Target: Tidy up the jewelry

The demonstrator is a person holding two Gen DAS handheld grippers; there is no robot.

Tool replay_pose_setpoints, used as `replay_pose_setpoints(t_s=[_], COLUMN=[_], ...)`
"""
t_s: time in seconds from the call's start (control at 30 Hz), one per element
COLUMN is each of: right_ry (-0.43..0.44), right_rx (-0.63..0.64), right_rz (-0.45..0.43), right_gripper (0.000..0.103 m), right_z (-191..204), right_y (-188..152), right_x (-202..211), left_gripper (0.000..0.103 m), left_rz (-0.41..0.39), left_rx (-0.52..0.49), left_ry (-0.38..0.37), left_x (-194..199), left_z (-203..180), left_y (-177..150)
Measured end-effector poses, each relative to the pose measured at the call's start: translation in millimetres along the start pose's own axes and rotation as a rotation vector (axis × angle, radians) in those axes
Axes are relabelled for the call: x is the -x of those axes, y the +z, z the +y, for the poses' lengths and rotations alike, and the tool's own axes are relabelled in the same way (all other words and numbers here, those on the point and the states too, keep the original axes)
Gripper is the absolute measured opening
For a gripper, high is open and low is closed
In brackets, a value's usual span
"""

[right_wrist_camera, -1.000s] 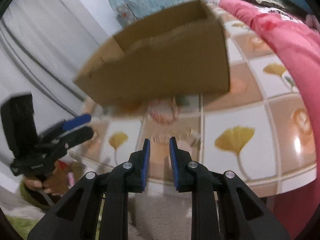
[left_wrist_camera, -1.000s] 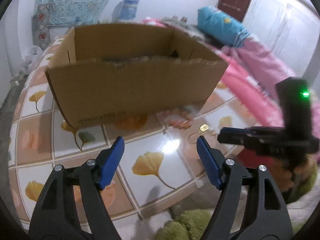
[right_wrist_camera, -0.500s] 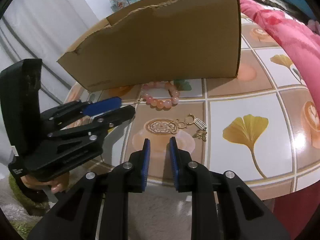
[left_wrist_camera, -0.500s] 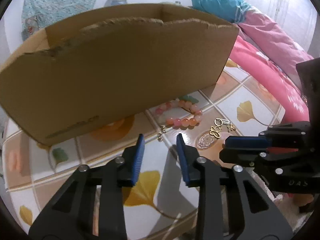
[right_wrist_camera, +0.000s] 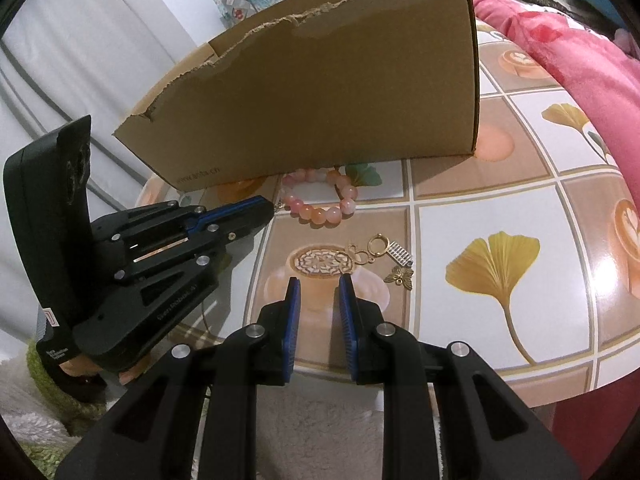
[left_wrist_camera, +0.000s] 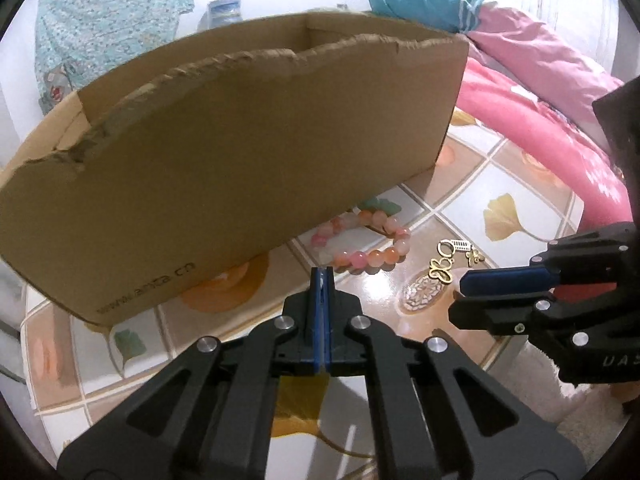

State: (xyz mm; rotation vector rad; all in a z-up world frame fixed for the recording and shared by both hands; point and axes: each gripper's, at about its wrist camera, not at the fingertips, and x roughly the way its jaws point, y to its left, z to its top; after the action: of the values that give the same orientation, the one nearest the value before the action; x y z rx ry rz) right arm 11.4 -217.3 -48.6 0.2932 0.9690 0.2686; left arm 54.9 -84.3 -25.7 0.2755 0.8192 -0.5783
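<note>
A second ago the left gripper (left_wrist_camera: 321,270) was wide open. Now its blue pads are pressed together, and whether they pinch anything I cannot tell. Its tip sits at the near end of the pink bead bracelet (left_wrist_camera: 368,240), in the middle of the frame on the desk (right_wrist_camera: 500,216), just in front of the cardboard box (left_wrist_camera: 240,152). The right gripper (right_wrist_camera: 319,284) has kept a narrow gap and holds nothing. The gold charm bracelet (right_wrist_camera: 376,254) lies just past its tips.
</note>
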Motion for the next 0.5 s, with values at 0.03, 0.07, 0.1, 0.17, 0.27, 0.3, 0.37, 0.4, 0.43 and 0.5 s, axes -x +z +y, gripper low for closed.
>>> replay_pose_setpoints(t_s=[0.03, 0.07, 0.1, 0.17, 0.27, 0.3, 0.37, 0.4, 0.43, 0.5], right_ry=[0.001, 0.002, 0.002, 0.003, 0.001, -0.002, -0.014, -0.018, -0.024, -0.031], right_rx=[0.001, 0.003, 0.004, 0.008, 0.017, 0.021, 0.03, 0.034, 0.036, 0.041], right_rz=[-0.003, -0.005, -0.007, -0.009, -0.015, -0.016, -0.017, -0.013, -0.01, -0.005], right_gripper=[0.02, 0.02, 0.02, 0.02, 0.02, 0.02, 0.02, 0.02, 0.02, 0.02], right_z=[-0.1, -0.8, -0.8, -0.8, 0.7, 1.5, 3.0, 3.7, 4.1, 6.0], right_y=[0.3, 0.8, 0.9, 1.1, 1.1, 1.0, 0.9, 0.7, 0.6, 0.6], right_x=[1.9, 3.7, 5.3, 7.5, 10.5, 11.0, 12.1, 11.6, 11.3, 9.6], left_gripper=[0.0, 0.0, 0.0, 0.0, 0.0, 0.0, 0.0, 0.0, 0.0, 0.0], left_rz=[-0.006, -0.013, -0.021, -0.033, -0.044, -0.044, -0.036, -0.03, -0.02, -0.004], left_rx=[0.006, 0.014, 0.026, 0.046, 0.081, 0.093, 0.111, 0.118, 0.13, 0.149], left_ry=[0.0, 0.001, 0.004, 0.008, 0.012, 0.016, 0.022, 0.024, 0.027, 0.026], left_x=[3.8, 8.1, 13.2, 19.6, 29.3, 30.9, 31.0, 30.6, 28.6, 25.0], left_z=[2.0, 4.2, 6.8, 10.2, 17.8, 20.6, 26.0, 28.6, 31.4, 36.2], left_y=[-0.7, -1.0, -0.9, -0.8, -1.6, -2.1, -4.2, -5.5, -7.2, -10.0])
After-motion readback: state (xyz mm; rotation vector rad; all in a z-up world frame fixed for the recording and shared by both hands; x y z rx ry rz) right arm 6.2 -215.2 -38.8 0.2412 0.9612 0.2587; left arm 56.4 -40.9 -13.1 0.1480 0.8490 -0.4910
